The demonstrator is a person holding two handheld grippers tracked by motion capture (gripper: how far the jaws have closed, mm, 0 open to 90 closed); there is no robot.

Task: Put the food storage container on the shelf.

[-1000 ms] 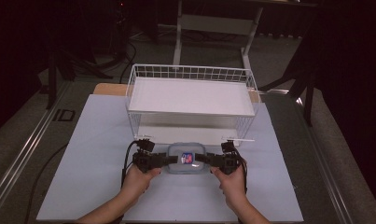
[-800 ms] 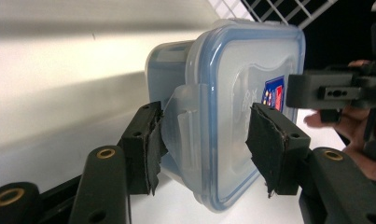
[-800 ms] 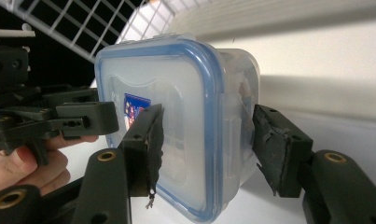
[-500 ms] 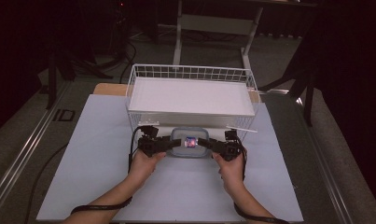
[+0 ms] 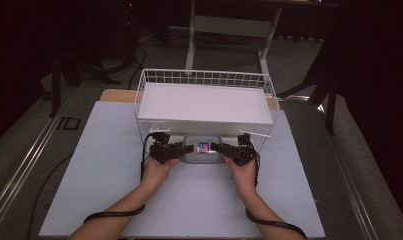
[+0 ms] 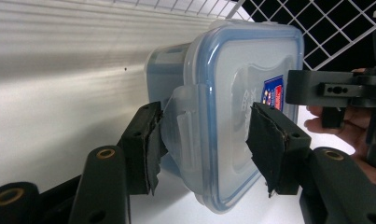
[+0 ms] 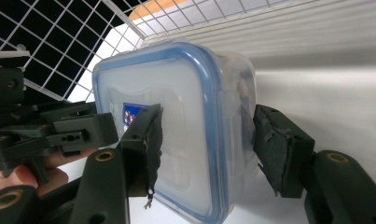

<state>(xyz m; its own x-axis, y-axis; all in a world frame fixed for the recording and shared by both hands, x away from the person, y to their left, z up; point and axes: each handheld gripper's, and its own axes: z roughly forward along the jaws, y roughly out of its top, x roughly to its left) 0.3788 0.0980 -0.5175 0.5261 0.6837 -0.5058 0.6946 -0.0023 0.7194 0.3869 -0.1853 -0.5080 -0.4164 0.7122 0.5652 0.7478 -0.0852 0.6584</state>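
Observation:
A clear plastic container (image 5: 203,148) with a blue-rimmed lid and a small red and blue label is held between both grippers at the front wall of the white wire basket (image 5: 204,78). My left gripper (image 5: 185,148) is shut on its left end. In the left gripper view (image 6: 204,140) one pad presses the side latch flap and the other the lid of the container (image 6: 232,84). My right gripper (image 5: 218,147) is shut on the right end. In the right gripper view (image 7: 206,140) the pads sit on the lid and base of the container (image 7: 176,79).
A flat white board (image 5: 204,105) lies in the wire basket. Basket and hands rest over a pale mat (image 5: 104,165) on the table. Cables trail from both grippers toward the near edge. Dark floor and a stand's legs lie beyond the basket.
Both hands have carried the container away from the person, up to the basket's front wall, and slightly lower. Both grips stay the same.

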